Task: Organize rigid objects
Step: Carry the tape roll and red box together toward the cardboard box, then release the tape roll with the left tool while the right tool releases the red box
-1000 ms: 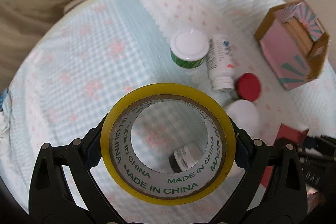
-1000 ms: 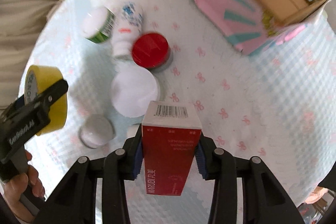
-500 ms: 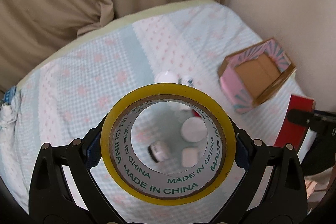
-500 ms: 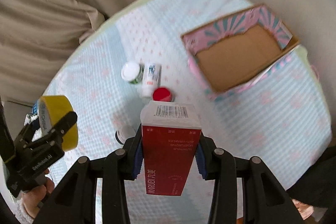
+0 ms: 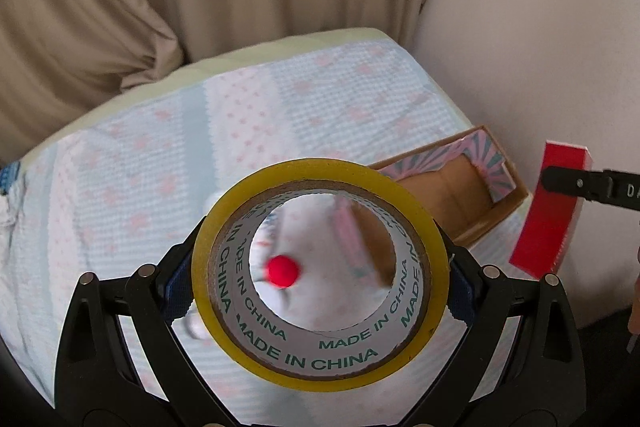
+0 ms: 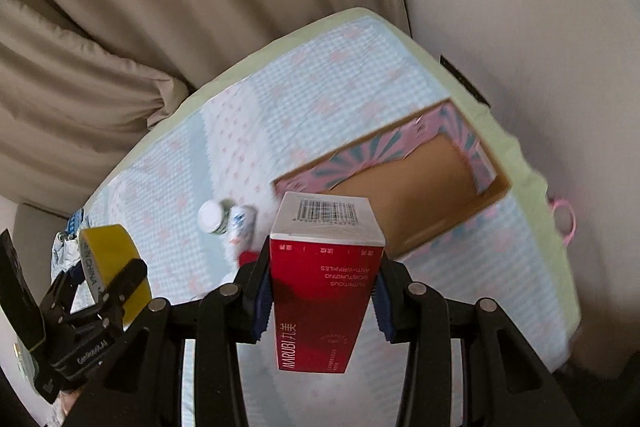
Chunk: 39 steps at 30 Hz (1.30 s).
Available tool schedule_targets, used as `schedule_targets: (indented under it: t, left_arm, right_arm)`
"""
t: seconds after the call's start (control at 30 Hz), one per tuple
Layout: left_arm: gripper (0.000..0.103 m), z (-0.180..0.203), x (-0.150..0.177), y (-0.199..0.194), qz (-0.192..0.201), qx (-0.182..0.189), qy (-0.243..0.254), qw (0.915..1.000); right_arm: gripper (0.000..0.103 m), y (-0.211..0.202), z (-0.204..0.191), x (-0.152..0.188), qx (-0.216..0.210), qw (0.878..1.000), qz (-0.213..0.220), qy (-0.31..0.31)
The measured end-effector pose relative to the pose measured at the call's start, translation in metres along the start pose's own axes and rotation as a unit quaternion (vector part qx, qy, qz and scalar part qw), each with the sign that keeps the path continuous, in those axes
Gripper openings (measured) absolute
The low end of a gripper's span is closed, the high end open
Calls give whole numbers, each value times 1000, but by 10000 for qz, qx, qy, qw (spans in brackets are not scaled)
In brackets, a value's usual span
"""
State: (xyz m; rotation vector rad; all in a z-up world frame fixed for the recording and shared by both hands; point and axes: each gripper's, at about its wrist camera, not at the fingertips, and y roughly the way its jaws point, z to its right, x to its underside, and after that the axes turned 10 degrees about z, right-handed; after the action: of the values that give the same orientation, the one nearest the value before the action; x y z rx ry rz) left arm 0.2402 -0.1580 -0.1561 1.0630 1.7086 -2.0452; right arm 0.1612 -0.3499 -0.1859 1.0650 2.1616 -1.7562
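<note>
Above the table [image 6: 320, 99], left gripper [image 5: 320, 279] clamps a yellow tape roll [image 5: 320, 359]; right gripper [image 6: 320, 291] pinches a red carton [image 6: 320, 299] near the open pink box [image 6: 420, 195].

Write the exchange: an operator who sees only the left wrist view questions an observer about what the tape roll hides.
Operator: What exactly is the right gripper holding?
Observer: A red carton printed MARUBI, barcode end facing away, clamped between both fingers.
Operator: My tape roll blocks the table. What sits beside the patterned box?
Observer: In the right wrist view, a white-capped bottle and a white bottle are side by side, left of the box.
</note>
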Motion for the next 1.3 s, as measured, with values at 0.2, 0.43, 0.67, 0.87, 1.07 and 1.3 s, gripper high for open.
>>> schedule_targets:
  t: [0.2,0.43,0.67,0.87,1.07,1.3]
  left_arm:
    - [97,69,-13,69,-331,7,26,9994]
    - [96,124,-7,171,-949,-1,171,9953]
    - [96,148,24,255,-1596,-119,506,9858]
    - [96,159,54,283,-1965,-163,726,9777]
    - [99,162,48,280,-1884,-166,714,9794]
    - [103,148,48,251,-1794,-274,730,9807]
  right_arm:
    - [38,47,55,-48,20,9995,-239,-200]
    - [38,134,107,-73,139,9961,-850,-215]
    - [38,221,137,-64,190,9868,-1578,-316]
    - [38,253,139,-44,232,9792,-1882,-726]
    - [39,263,136,-43,166,9760,-1989,-866]
    - [103,251,137,-43,-692,9753,-2061,-392]
